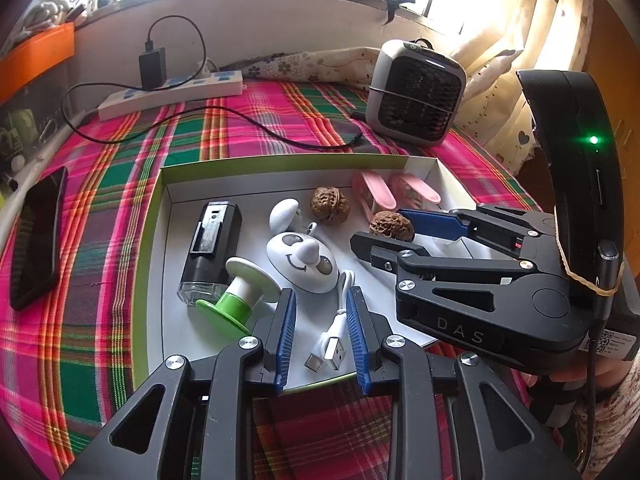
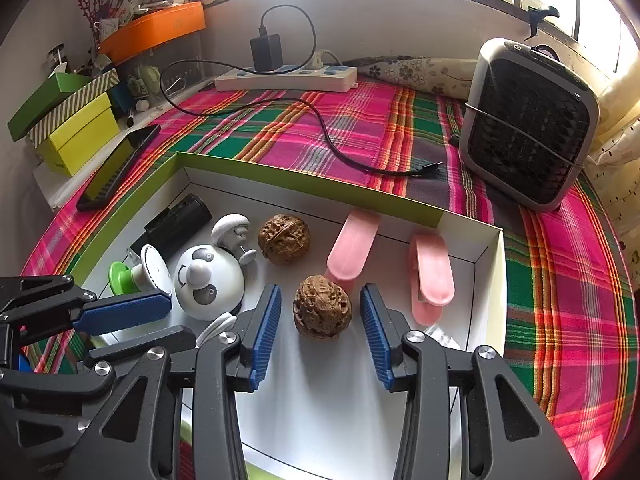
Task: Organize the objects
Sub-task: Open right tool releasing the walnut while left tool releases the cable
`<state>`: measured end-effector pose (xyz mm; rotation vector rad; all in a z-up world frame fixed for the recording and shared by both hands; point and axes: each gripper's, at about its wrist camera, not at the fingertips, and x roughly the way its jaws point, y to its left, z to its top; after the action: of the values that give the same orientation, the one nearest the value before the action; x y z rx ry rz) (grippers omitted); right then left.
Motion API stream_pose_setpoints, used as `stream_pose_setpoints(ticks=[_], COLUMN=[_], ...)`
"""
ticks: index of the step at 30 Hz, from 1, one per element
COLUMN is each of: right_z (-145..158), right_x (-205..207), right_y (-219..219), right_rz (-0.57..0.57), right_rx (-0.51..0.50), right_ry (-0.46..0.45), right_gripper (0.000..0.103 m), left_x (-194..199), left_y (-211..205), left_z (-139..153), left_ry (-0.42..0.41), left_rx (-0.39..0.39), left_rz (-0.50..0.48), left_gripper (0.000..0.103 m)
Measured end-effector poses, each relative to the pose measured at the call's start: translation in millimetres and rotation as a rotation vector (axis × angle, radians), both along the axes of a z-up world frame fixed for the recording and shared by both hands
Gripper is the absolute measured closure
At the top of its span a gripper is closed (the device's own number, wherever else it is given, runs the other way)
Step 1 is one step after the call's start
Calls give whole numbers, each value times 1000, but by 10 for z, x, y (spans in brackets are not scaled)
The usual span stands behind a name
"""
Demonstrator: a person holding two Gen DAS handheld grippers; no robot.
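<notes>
A shallow white box with a green rim [image 1: 149, 240] [image 2: 312, 184] lies on the plaid cloth. In it are two walnuts, two pink clips, a white panda toy [image 1: 302, 258] [image 2: 208, 280], a green-and-white spool [image 1: 236, 296], a black device [image 1: 210, 246] and a white USB cable [image 1: 334, 342]. My left gripper [image 1: 321, 312] is open, its blue pads on either side of the cable, not touching it. My right gripper [image 2: 320, 312] is open around the near walnut [image 2: 322, 312] [image 1: 390, 226], with gaps on both sides. The far walnut [image 2: 284, 239] lies behind it.
The pink clips [image 2: 432, 276] [image 2: 352, 248] lie at the box's right. A small grey fan [image 2: 528, 124] stands at the back right. A power strip with charger [image 2: 286, 76] and a black cable lie behind. A phone [image 1: 38, 236] lies left of the box. Boxes [image 2: 76, 120] stand far left.
</notes>
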<state>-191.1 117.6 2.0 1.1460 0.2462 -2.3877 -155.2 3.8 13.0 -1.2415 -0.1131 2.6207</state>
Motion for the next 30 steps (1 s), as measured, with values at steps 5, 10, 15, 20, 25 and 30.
stream_pose_setpoints(ticks=[5, 10, 15, 20, 25, 30], right_z=[-3, 22, 52, 101, 186, 249], right_x=[13, 34, 65, 132, 221, 357], right_y=[17, 38, 65, 106, 157, 183], right_rz=[-10, -14, -23, -34, -70, -110], right_rx=[-10, -26, -47, -66, -79, -53], right_ry=[-6, -5, -7, 0, 22, 69], right_gripper=[57, 50, 50, 50, 50, 50], left_x=[2, 6, 39, 88, 157, 229], left_y=[0, 5, -17, -26, -3, 14], left_z=[1, 2, 19, 49, 96, 148], left_ry=[-1, -1, 2, 11, 34, 56], left_rx=[-1, -4, -7, -18, -51, -68], left_rz=[2, 3, 10, 16, 43, 54], left_gripper=[79, 78, 76, 75, 74, 73])
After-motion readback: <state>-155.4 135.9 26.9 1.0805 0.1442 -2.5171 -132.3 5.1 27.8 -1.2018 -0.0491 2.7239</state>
